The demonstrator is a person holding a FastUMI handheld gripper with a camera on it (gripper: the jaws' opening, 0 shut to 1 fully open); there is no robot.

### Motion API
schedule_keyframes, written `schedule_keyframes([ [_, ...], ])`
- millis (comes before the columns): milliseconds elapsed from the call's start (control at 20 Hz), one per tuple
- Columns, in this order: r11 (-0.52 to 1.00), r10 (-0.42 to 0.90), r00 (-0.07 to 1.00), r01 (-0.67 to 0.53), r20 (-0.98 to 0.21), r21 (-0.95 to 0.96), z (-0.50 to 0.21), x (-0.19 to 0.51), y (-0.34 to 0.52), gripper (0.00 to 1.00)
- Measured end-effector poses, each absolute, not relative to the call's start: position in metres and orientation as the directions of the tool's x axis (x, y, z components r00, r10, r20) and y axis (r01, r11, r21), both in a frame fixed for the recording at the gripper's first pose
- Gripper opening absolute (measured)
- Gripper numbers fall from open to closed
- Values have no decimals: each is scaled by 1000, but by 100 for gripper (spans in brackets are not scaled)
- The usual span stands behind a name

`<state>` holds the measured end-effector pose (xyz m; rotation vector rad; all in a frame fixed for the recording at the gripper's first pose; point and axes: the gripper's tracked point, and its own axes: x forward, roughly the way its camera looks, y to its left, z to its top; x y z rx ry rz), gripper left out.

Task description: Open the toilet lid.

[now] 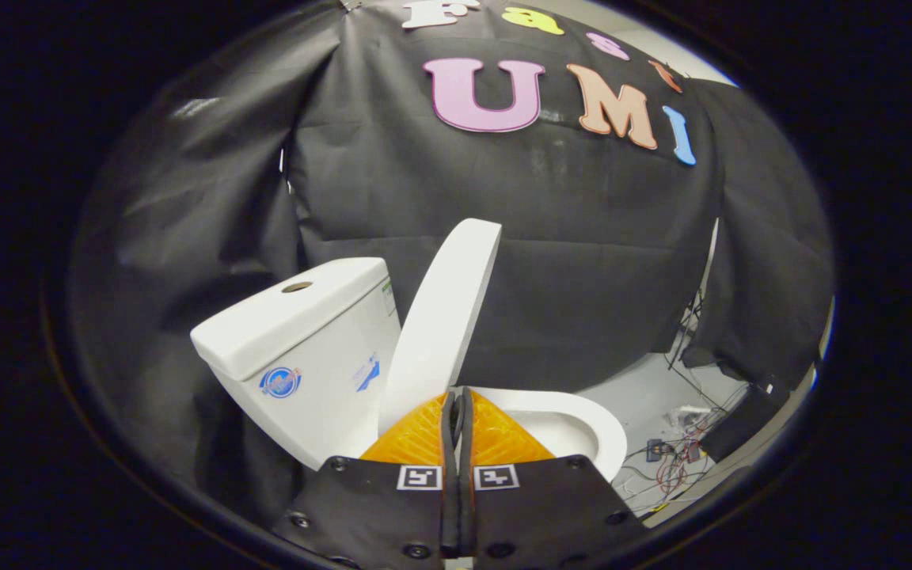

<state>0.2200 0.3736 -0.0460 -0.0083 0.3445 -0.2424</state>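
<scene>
Tongs [457,412] pressed together, pinching nothing. Lid [442,321] already raised, standing just ahead of the tips toward 12 o'clock, long axis running up and leaning slightly toward 1 o'clock. Tank [298,348] at 10 o'clock, bowl rim [583,412] at 2 o'clock. Touching the lid's lower edge or just short of it, probably; hard to tell here.

Toilet lid [442,317] raised, gripper [457,408] closed just in front of it.

The lid stands nearly upright, leaning toward the white tank [305,348], with the open bowl rim [583,419] beyond the fingers. The two fingers are pressed together with nothing between them, their tips at the lid's lower edge. Cables [678,463] lie on the floor near the bowl.
</scene>
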Motion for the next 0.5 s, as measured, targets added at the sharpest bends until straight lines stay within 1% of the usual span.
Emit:
schedule_keyframes([
  [500, 976, -219, 920, 209, -325, -64, -42, 228, 393, 1],
])
